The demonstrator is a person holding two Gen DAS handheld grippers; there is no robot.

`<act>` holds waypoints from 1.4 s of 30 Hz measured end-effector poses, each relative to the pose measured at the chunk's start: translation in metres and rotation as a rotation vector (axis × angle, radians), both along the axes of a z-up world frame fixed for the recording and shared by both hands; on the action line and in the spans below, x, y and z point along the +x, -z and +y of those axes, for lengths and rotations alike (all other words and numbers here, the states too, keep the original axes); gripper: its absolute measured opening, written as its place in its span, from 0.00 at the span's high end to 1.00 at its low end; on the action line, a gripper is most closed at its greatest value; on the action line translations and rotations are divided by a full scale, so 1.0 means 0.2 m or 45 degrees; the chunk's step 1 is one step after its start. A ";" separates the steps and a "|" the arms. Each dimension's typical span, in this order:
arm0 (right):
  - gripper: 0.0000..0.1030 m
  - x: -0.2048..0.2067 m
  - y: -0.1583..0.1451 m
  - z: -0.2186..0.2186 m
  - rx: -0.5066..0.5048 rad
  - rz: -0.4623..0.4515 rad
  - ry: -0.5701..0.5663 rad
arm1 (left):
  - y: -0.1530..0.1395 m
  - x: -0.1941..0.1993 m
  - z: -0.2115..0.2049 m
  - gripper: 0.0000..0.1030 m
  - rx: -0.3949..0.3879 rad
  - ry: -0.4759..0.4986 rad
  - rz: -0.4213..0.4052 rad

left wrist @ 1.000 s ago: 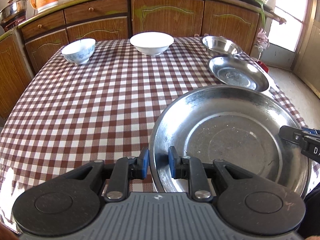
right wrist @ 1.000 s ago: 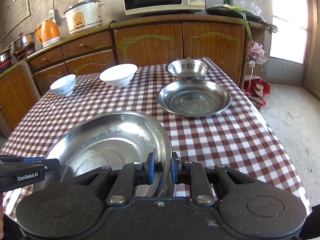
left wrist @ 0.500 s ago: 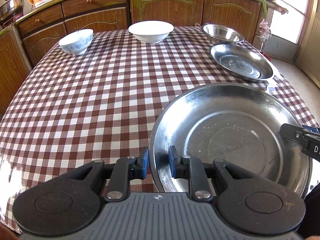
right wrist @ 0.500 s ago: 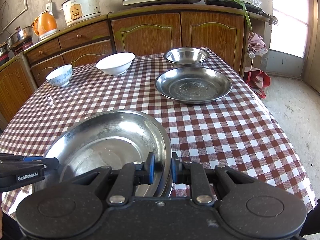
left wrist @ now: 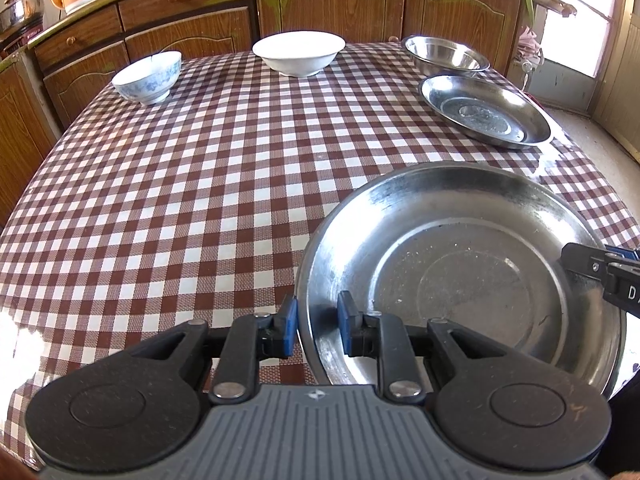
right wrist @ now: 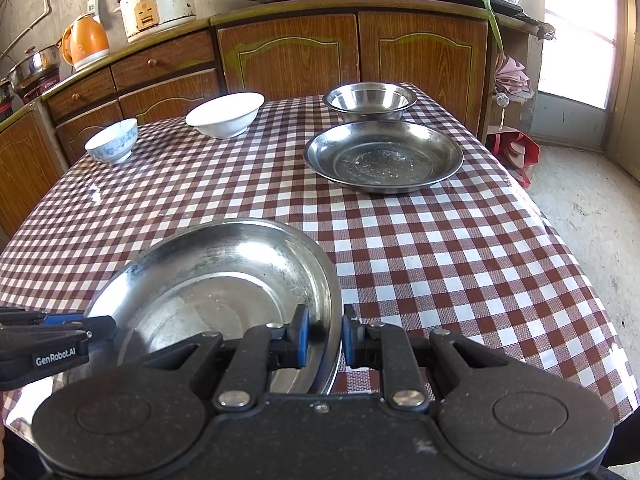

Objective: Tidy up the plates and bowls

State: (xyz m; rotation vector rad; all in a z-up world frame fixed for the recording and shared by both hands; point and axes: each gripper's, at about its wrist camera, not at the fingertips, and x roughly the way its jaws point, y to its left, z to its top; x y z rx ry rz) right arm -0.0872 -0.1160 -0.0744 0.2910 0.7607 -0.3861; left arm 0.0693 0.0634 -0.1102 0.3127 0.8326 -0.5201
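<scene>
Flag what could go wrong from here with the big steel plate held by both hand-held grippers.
1. The left hand-held gripper and right hand-held gripper each pinch only the thin rim of the large steel plate; the smooth metal could slip or tilt if the hands move unevenly.
2. If it is carried toward the smaller steel plate, its far edge may knock that plate or the steel bowl just behind it.

Counted on the checked table [right wrist: 460, 280]: two steel plates, one large [right wrist: 224, 276] at the near edge, one smaller [right wrist: 384, 156] toward the far right corner; one steel bowl [right wrist: 370, 100] behind it; two ceramic bowls, one white [right wrist: 224, 114], one blue-patterned [right wrist: 112, 144].
</scene>
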 end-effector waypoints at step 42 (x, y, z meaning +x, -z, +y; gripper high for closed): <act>0.51 -0.01 -0.07 -0.07 -0.029 -0.014 0.019 | -0.09 0.02 0.02 0.72 -0.038 -0.013 -0.064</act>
